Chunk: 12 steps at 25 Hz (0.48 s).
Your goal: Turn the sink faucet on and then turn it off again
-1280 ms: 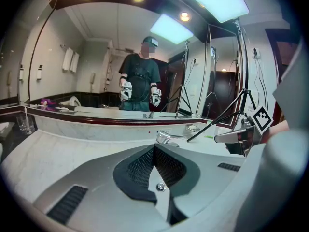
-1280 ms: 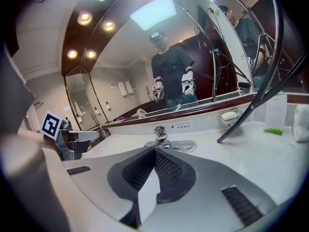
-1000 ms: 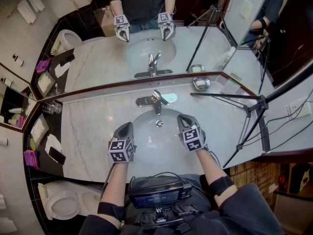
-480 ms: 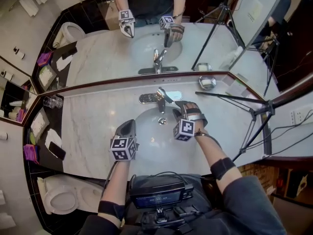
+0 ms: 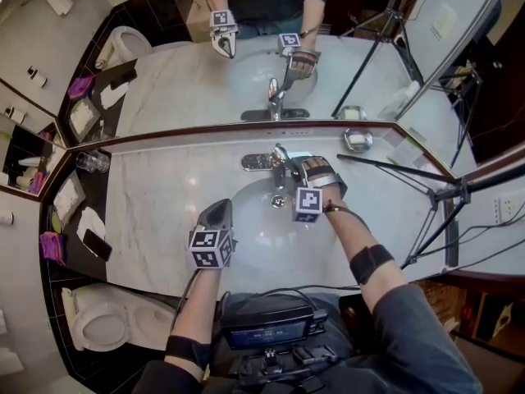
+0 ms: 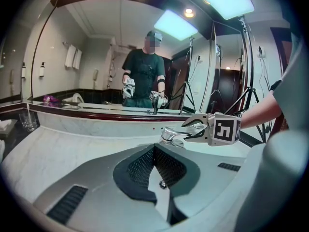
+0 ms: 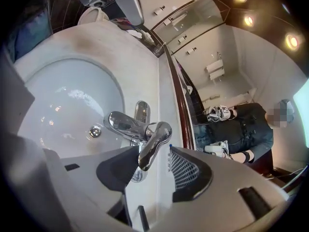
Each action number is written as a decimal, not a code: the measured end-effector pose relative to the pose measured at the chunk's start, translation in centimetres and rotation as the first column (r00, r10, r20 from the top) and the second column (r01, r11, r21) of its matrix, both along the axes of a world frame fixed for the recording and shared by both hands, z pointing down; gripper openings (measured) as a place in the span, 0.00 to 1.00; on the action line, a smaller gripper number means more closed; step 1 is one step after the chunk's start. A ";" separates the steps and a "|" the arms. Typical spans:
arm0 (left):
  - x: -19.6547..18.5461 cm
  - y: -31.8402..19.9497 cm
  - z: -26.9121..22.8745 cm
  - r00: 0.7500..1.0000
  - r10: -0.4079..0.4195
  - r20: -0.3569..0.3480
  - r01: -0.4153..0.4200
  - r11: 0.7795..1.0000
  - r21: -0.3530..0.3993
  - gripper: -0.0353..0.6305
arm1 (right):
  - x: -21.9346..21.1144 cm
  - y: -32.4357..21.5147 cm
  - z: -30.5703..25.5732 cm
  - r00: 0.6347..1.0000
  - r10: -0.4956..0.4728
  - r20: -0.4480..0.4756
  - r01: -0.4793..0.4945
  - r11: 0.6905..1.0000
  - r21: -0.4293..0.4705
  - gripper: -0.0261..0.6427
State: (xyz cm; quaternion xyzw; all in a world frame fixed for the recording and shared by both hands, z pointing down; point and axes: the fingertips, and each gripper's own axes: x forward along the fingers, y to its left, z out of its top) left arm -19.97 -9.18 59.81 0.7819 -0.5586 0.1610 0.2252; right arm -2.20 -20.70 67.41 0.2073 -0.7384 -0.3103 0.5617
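- Marble counter (image 5: 156, 212) runs under a wide mirror (image 5: 180, 89), with a sink (image 5: 246, 236) let into its middle.
- At the counter's back edge, just behind the sink, stands the faucet (image 5: 277, 161). I see no water coming from its spout.
- My right claw (image 5: 295, 169) is at the faucet. Its jaws have just been opening and now stand wide, one above and one below the lever (image 7: 153, 146). The lever sits between them, but neither pad presses on it.
- My left claw (image 5: 215, 212) hangs over the sink's front left rim, jaws together and empty.
- By my reckoning neither half of the job is done. I have the lever lined up, but gripping it, lifting it for water and pushing it back down all remain.
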 end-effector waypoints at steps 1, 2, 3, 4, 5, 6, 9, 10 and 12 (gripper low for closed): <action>-0.1 0.0 0.0 1.000 -0.001 0.000 0.001 1.000 0.000 0.06 | -0.1 -0.2 -0.1 1.000 -0.005 -0.007 0.005 1.000 -0.004 0.38; -0.1 0.0 0.0 1.000 -0.002 0.000 0.002 1.000 0.000 0.06 | -0.1 -0.3 -0.2 1.000 -0.011 -0.018 0.010 1.000 -0.008 0.37; -0.2 0.0 0.1 1.000 -0.003 -0.001 0.003 1.000 -0.001 0.06 | -0.1 -0.4 -0.3 1.000 -0.017 -0.024 0.017 1.000 -0.005 0.37; -0.1 0.0 0.2 1.000 -0.003 -0.001 0.003 1.000 -0.003 0.06 | -0.1 -0.5 -0.4 0.999 -0.023 -0.024 0.023 1.000 0.004 0.34; -0.1 0.1 0.3 1.000 -0.002 -0.001 0.002 1.000 -0.005 0.06 | -0.1 -0.6 -0.5 0.999 -0.024 -0.020 0.025 1.000 0.014 0.30; -0.1 0.1 0.4 1.000 0.000 -0.001 0.000 1.000 -0.007 0.06 | -0.2 -0.7 -0.6 1.000 -0.022 -0.016 0.022 1.000 0.017 0.30; 0.2 0.1 0.6 1.000 0.005 -0.001 -0.005 1.000 -0.012 0.06 | -0.4 -0.7 -0.8 1.000 -0.001 -0.003 0.001 1.000 -0.009 0.30; 0.2 0.1 0.6 1.000 0.006 -0.001 -0.006 1.000 -0.013 0.06 | -0.4 -0.8 -0.8 1.000 0.004 -0.005 -0.004 1.000 -0.018 0.30; 0.3 0.1 0.6 1.000 0.007 0.001 -0.007 1.000 -0.014 0.06 | -0.4 -0.9 -1.1 1.000 0.007 -0.004 -0.007 1.000 -0.026 0.30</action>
